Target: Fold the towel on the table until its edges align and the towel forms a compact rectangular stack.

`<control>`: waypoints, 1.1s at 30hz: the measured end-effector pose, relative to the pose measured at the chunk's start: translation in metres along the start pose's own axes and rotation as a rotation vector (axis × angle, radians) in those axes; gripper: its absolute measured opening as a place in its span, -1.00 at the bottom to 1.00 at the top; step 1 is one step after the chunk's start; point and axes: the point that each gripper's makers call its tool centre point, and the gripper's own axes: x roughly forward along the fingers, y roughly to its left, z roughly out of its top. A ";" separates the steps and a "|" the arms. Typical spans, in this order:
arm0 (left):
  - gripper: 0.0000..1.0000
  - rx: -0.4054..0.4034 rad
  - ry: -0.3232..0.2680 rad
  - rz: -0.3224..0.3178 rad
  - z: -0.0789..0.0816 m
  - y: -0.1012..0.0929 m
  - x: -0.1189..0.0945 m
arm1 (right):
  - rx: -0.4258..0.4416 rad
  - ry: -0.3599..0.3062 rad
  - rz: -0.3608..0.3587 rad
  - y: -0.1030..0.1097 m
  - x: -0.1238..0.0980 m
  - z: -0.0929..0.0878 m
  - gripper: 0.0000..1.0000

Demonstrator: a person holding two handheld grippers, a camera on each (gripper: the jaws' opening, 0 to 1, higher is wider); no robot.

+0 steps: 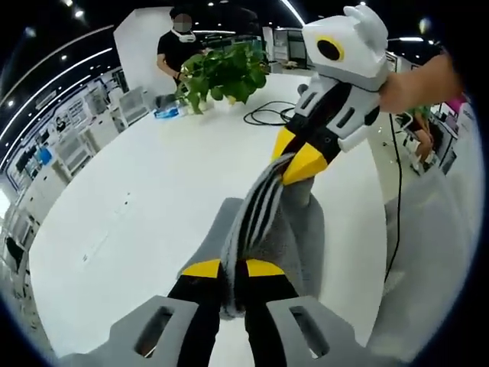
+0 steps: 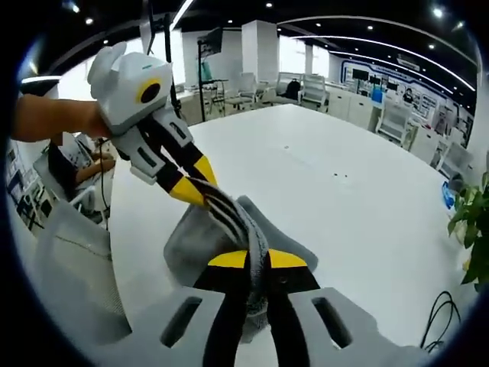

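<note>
A grey towel [image 1: 298, 237] with dark stripes is stretched in the air between both grippers above the white table [image 1: 153, 191]. My left gripper [image 1: 233, 269] is shut on one bunched end of it. My right gripper [image 1: 294, 159] enters the left gripper view from the upper right, shut on the other end. In the right gripper view the towel [image 2: 199, 233] sags onto the table [image 2: 321, 176]. There my right gripper [image 2: 257, 260] pinches its striped edge, and the left gripper [image 2: 200, 183] grips it from the upper left.
A potted green plant [image 1: 225, 73] and a black cable [image 1: 267, 115] sit at the table's far end, with a person [image 1: 179, 46] standing behind. A grey chair back [image 2: 69, 267] stands beside the table. White office chairs [image 2: 309, 88] and desks lie beyond.
</note>
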 end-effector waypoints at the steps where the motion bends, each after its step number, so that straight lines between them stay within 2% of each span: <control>1: -0.81 0.002 0.003 0.001 -0.001 0.001 0.002 | -0.002 0.003 -0.001 -0.001 0.001 -0.001 -0.88; 9: -0.81 0.000 0.016 0.006 -0.004 0.007 0.013 | -0.027 0.033 -0.012 -0.011 0.012 -0.008 -0.88; 20: -0.80 -0.033 0.045 0.020 -0.016 0.020 0.030 | -0.110 0.076 -0.030 -0.028 0.038 -0.013 -0.86; 33: -0.79 -0.012 0.081 0.012 -0.028 0.028 0.052 | -0.118 0.089 -0.047 -0.038 0.053 -0.019 -0.80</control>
